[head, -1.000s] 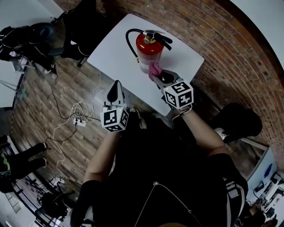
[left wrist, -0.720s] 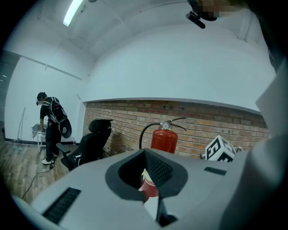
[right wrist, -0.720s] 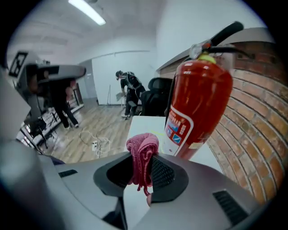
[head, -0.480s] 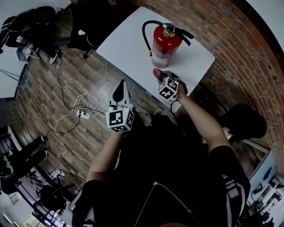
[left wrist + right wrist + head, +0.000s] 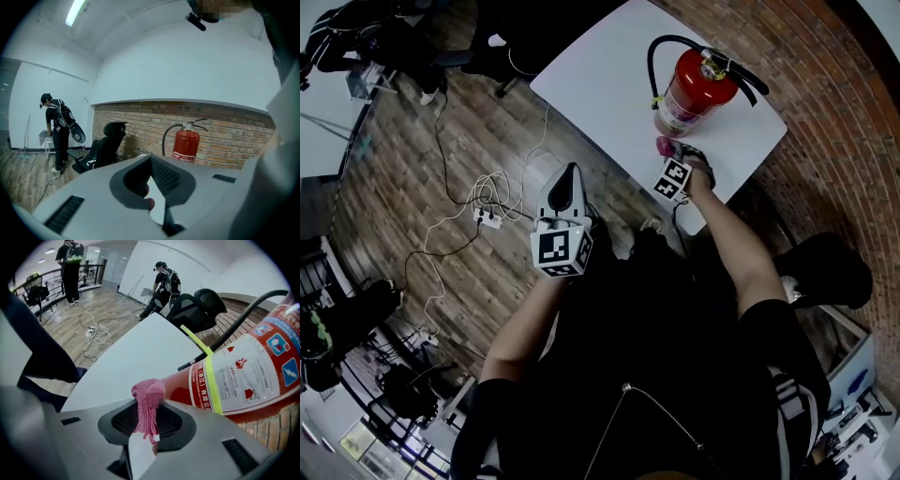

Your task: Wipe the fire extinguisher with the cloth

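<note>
A red fire extinguisher [image 5: 694, 89] with a black hose stands upright on the white table [image 5: 600, 75]. In the right gripper view its labelled body [image 5: 243, 376] fills the right side, close to the jaws. My right gripper [image 5: 667, 152] is shut on a pink cloth [image 5: 146, 408], which bunches above the jaws next to the extinguisher's base. The cloth [image 5: 664, 145] shows as a small pink tuft in the head view. My left gripper [image 5: 565, 183] hangs over the floor, left of the table, shut with nothing in it. From its view the extinguisher [image 5: 186, 144] stands far off.
A brick wall [image 5: 825, 84] runs behind the table. A black office chair [image 5: 104, 143] stands at the table's far end. Cables and a power strip [image 5: 487, 217] lie on the wooden floor. A person [image 5: 57, 131] stands in the background.
The right gripper has moved in with the cloth, close to the extinguisher's base. The head view has shifted, so the table sits further right and up. The left gripper has held roughly still.
</note>
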The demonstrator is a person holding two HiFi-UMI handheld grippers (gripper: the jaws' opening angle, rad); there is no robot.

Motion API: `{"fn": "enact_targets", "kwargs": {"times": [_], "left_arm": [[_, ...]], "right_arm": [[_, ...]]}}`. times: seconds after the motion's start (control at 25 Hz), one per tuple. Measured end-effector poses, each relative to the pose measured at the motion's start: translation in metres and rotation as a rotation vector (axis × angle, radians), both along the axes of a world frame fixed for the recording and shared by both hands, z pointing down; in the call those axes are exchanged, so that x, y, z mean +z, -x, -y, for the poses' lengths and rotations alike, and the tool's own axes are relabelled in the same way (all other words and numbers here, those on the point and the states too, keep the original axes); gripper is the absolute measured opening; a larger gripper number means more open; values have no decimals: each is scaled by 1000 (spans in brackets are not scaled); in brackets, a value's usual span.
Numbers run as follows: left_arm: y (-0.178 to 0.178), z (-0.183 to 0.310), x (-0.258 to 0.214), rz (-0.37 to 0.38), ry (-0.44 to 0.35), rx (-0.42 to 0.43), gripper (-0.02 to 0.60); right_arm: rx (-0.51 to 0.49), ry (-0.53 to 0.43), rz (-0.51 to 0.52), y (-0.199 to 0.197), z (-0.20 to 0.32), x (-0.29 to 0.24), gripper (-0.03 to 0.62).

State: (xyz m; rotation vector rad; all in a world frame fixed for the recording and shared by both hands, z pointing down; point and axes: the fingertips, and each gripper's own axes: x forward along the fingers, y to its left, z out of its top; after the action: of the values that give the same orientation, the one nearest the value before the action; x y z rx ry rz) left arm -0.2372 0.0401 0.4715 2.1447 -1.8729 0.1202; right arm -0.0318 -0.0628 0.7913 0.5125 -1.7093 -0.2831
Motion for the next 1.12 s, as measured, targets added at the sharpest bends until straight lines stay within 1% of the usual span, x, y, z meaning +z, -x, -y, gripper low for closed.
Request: {"fn": "enact_targets", "kwargs": {"times": [0.16, 0.32, 0.48, 0.76, 0.96, 1.12], "left_arm": [[14, 4, 3, 3, 10, -20, 9], [22, 8, 4, 7, 15, -23, 9], [26, 12, 5, 7, 25, -19, 9], [29, 21, 14, 9, 42, -3, 9], [32, 26, 16, 6, 49, 17, 11], [36, 30, 16, 9, 47, 34, 11]], "right_arm": [[-45, -29, -80, -4, 9, 19, 104], [-64, -25, -137, -10, 9, 35, 104], [-56, -42, -151, -14, 13, 41, 104], [-85, -104, -195, -11, 19, 47, 104], [-56, -160, -216, -14, 23, 40, 104], [-31, -182, -215, -14, 25, 34, 104]]}}
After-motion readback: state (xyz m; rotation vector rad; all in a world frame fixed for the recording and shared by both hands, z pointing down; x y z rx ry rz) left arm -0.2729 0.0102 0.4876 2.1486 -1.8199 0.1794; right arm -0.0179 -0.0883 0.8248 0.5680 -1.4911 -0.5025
